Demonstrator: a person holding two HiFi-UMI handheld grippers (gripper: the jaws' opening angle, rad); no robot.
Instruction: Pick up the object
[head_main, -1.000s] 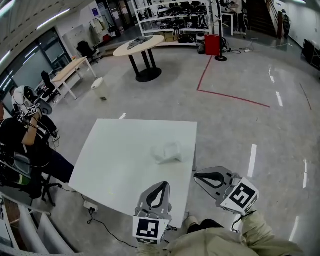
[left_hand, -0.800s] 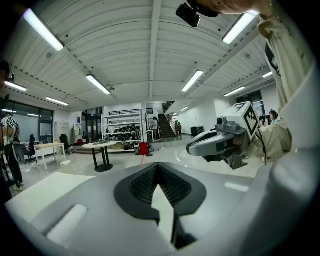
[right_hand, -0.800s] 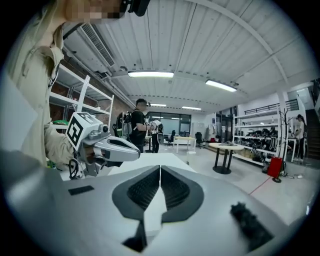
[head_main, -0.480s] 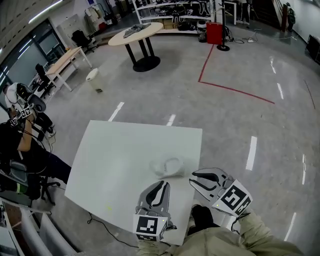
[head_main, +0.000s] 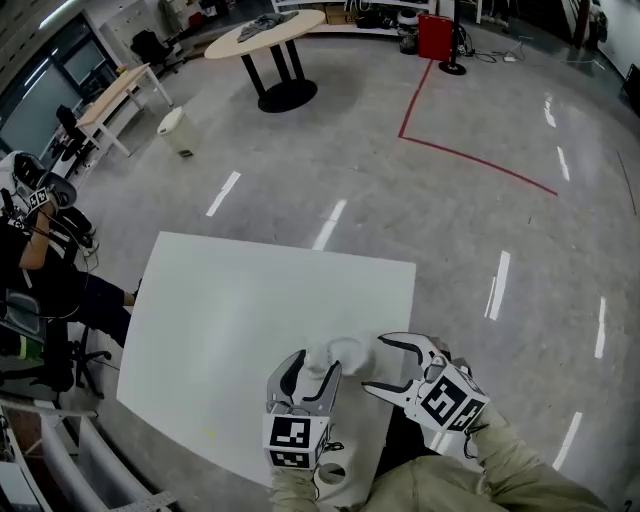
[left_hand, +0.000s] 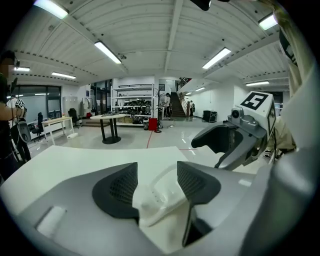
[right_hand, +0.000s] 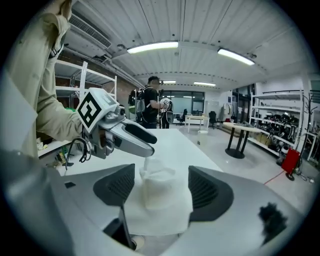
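**Both grippers now at the object, one on each side**

Since the earlier frames both grippers have come forward over the near edge of the bench (head_main: 230, 310), and they now meet at the object (head_main: 338, 354). Before, they were waiting apart from it, the right one off the bench.

The object is a small, white, crumpled thing that lies on the bench close to its near right corner. In the head view it looks a little wider along the near edge than across it, but its soft shape makes the long axis uncertain.

The left gripper (head_main: 314, 364) reaches from the near side, pointing away from the person. Its fingers (left_hand: 120, 187) stand apart and the object sits in the gap between them, nearer to the right pad; I cannot tell if it touches.

The right gripper (head_main: 375, 363) comes from the bench's right edge, pointing left. Its fingers also stand apart, with the object between them.

I judge that both are equally near. The object is already inside both gaps, so the coming move needs mainly a closing, not more reaching.
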